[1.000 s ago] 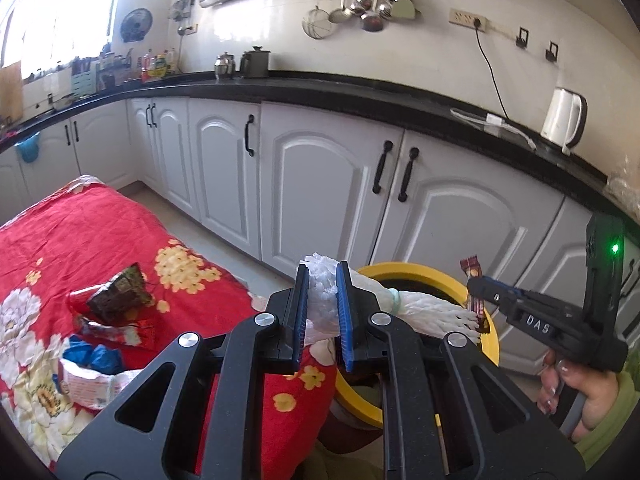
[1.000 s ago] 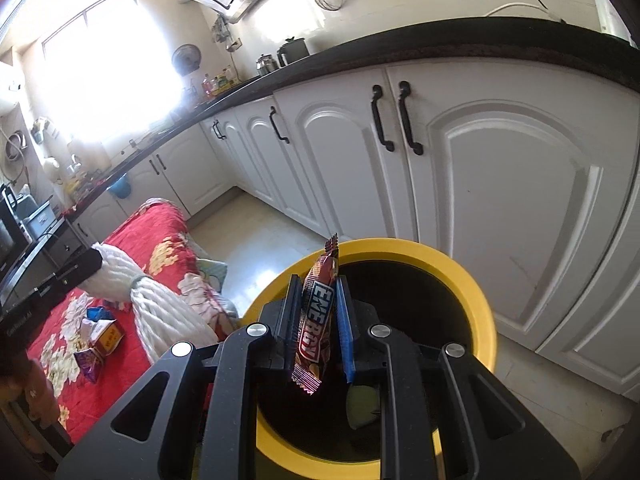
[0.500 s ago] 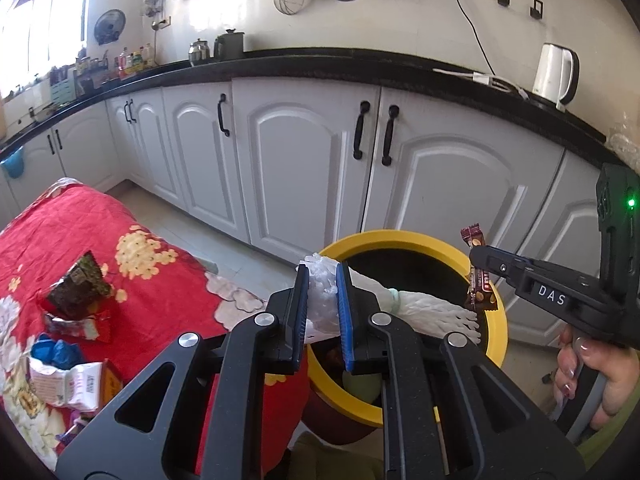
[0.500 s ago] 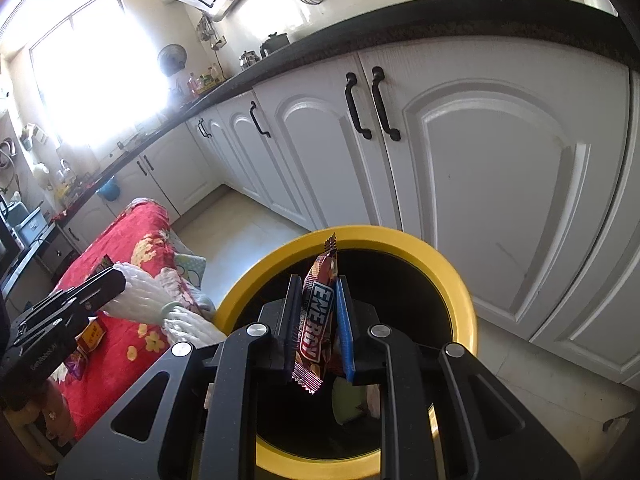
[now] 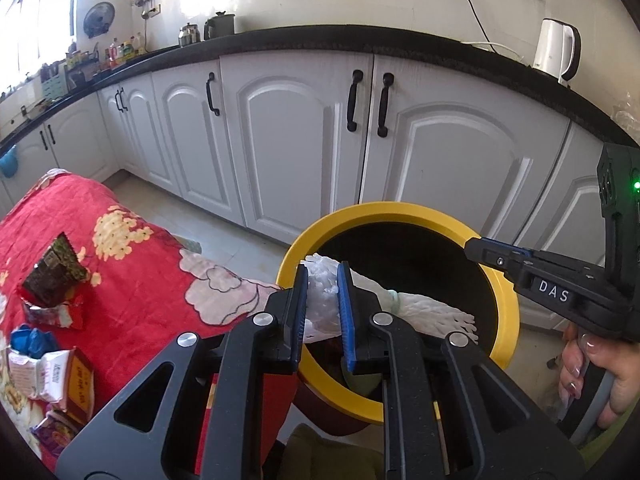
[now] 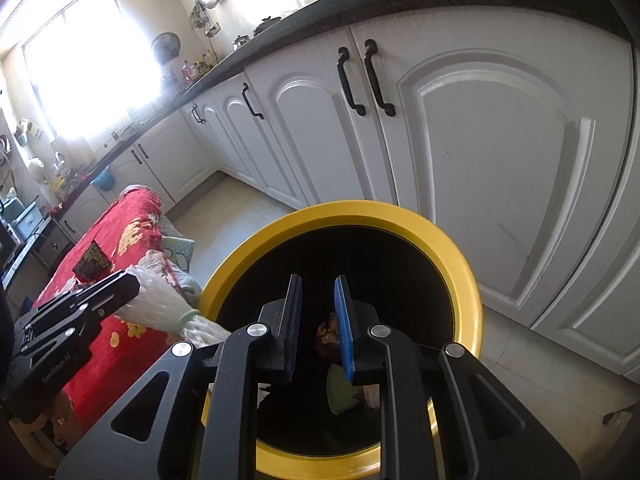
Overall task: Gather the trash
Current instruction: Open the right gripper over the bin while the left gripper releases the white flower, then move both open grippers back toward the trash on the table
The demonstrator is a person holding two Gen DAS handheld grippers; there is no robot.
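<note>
White cabinets (image 5: 460, 168) behind yellow bin (image 6: 466, 280); left tongs (image 5: 323, 312) grip glove (image 5: 424, 312), right tongs (image 6: 318, 324) parted

From the left wrist we look forward and slightly down, close over the yellow-rimmed bin (image 5: 505, 320), facing the white cabinets (image 5: 304, 148). From the right wrist we look steeply into that bin (image 6: 468, 280). Both views share bin, cabinets and red cloth (image 5: 132, 264).

Bin (image 5: 505, 322) standing on floor before cabinets (image 5: 304, 148); cloth-covered surface (image 5: 132, 264) lying left of bin, carrying wrappers (image 5: 52, 276) at its left; kettle (image 5: 557, 51) sitting on counter behind, far right.
</note>
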